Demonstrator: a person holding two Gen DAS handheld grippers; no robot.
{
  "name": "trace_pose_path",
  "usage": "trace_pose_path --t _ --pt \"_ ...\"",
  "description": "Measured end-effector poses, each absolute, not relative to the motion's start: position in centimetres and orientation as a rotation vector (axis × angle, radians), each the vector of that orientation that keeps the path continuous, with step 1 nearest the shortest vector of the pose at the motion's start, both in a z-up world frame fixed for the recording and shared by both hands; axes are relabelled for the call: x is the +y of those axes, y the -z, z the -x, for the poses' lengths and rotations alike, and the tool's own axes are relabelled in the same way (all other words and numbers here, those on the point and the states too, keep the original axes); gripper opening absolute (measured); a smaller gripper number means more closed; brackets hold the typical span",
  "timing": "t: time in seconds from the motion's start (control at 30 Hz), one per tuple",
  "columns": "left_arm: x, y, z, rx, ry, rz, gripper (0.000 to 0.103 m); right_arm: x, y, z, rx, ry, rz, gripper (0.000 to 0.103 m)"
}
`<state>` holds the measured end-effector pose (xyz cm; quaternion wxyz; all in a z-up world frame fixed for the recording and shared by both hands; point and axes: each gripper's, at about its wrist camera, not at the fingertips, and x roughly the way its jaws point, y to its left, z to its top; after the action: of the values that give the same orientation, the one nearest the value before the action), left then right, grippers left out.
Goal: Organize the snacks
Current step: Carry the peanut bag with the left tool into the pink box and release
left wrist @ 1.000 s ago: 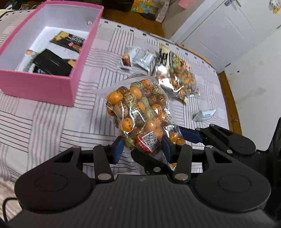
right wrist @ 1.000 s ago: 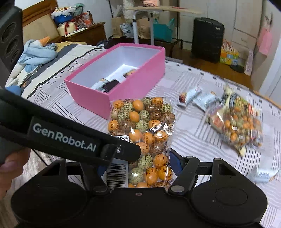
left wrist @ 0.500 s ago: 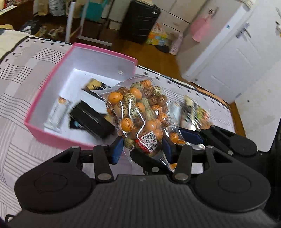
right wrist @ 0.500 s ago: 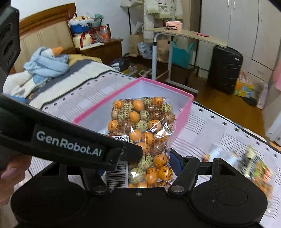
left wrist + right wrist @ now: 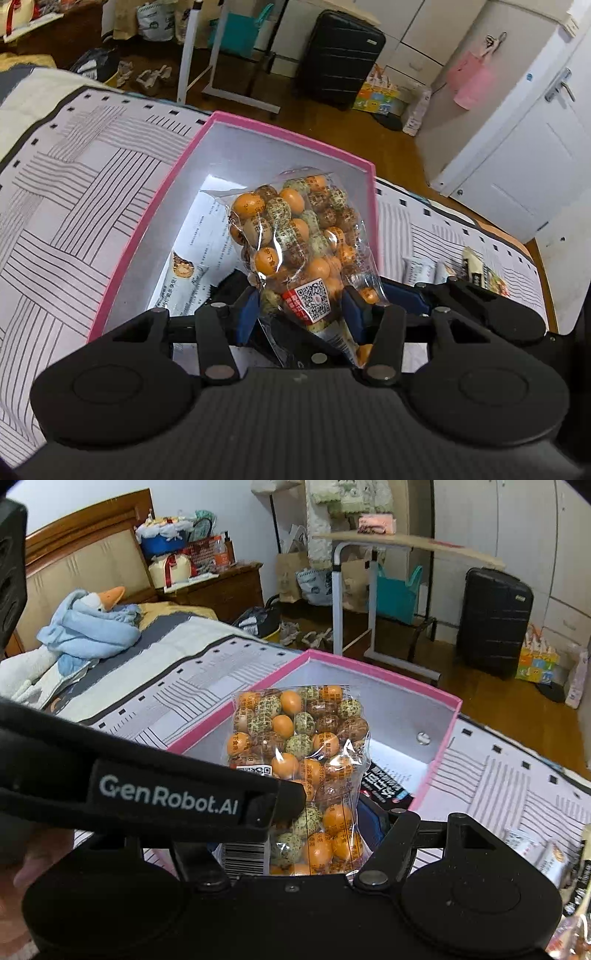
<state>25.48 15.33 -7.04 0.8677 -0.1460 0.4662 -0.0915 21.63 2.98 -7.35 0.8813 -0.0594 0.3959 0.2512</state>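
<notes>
Left wrist view first: we've got the clear bag of snack balls (image 5: 295, 243) pinched near its bottom end between the blue fingers (image 5: 245, 310) of the left gripper (image 5: 301, 314), and it hangs over the open pink box (image 5: 147, 221), roughly dead center, with a white wrapped bar (image 5: 181, 280) inside at 9 o'clock from the bag. More packets (image 5: 424, 269) sit out on the striped bed cover (image 5: 74, 206) at 3 o'clock. There's a QR code on a red label, rest too small to read. Right wrist view: the right gripper (image 5: 295, 834) looks clamped on the same bag's lower end too, though the left unit's arm printed "GenRobot.AI" blocks one finger. A barcode sticker shows at 7 o'clock on the bag, and a dark packet (image 5: 384, 786) with white characters lies in the box at 4 o'clock. Our worry: the film is slippery and the load is loose balls, so letting go unevenly could tip the bag onto the box's rim.
</notes>
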Motion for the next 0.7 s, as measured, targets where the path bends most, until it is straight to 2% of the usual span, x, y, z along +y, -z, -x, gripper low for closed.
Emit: trace_pose_path --t 0.33,0.43,0.53,0.7 --pt "18.1 11.3 -27.7 1.054 0.165 0.481 0.048 5.5 9.7 -22.5 0.840 -0.519 0.277 0.077" --pt "18.6 12.3 -27.9 1.066 0.138 0.523 0.048 6.1 10.3 -22.6 0.840 -0.508 0.322 0.082" --pt "18.4 12.2 -27.3 1.047 0.115 0.491 0.050 6.3 10.1 -21.7 0.794 -0.487 0.389 0.083" --pt "18.4 10.8 -26.1 1.007 0.142 0.467 0.051 5.3 8.2 -20.2 0.820 -0.503 0.375 0.083"
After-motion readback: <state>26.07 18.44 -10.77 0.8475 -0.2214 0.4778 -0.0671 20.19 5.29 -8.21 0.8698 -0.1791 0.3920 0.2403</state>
